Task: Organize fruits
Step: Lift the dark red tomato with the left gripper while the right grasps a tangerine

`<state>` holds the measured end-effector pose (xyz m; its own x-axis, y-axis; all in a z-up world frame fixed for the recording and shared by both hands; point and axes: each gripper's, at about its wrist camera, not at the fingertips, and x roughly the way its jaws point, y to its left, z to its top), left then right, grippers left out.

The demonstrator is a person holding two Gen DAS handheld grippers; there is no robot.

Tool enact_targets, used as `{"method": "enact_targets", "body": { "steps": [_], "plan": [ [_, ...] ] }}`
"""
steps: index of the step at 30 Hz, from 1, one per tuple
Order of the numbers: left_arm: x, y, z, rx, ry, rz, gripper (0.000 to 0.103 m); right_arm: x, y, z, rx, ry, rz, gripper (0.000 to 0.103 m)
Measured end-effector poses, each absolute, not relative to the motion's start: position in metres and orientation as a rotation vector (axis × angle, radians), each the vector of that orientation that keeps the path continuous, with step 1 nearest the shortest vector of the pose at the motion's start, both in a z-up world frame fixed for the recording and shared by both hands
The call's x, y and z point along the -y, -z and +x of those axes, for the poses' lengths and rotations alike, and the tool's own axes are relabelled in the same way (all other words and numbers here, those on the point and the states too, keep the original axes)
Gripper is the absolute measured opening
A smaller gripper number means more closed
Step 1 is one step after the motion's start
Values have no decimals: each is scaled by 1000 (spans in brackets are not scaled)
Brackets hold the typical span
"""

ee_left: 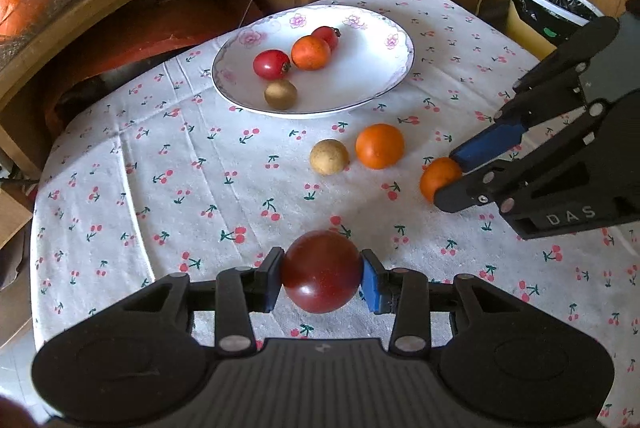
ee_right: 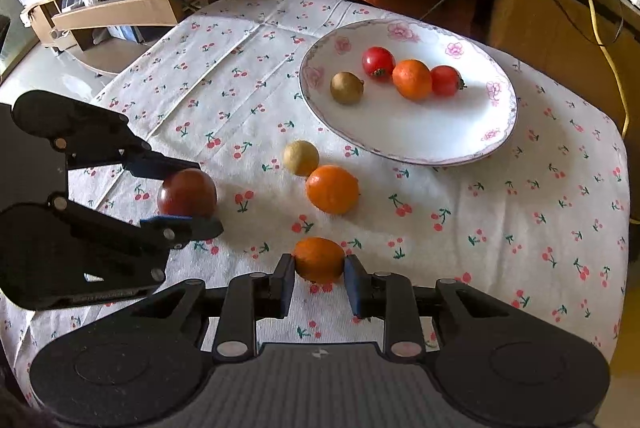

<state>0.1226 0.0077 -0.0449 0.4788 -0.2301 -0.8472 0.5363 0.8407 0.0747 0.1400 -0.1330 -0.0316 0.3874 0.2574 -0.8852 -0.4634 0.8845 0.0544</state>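
Between left hand-held gripper (ee_left: 321, 274) pads — dark tomato (ee_left: 320, 271).

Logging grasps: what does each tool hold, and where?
Left tool: dark red tomato, pinched at its sides. Right tool: small orange, pinched at its sides.

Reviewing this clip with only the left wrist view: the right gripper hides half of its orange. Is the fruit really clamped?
Observer: Yes. The right wrist view shows the orange between the right gripper jaws, both blue pads against its sides.
Operator: And my tomato, seen from the side?
Observer: The left gripper pinches the tomato on two sides, low by the cloth. I cannot tell whether it is lifted.
Operator: What stands beyond the table on the left gripper's side?
Observer: A low shelf with a long cardboard box.
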Motion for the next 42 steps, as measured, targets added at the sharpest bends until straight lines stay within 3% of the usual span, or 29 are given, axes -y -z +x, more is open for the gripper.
{"method": "enact_targets", "body": {
  "steps": [42],
  "plan": [
    [8, 33, 137, -928, 460, 342, 47, 129, 23, 141, -1029, -455, -264, 22]
  ]
}}
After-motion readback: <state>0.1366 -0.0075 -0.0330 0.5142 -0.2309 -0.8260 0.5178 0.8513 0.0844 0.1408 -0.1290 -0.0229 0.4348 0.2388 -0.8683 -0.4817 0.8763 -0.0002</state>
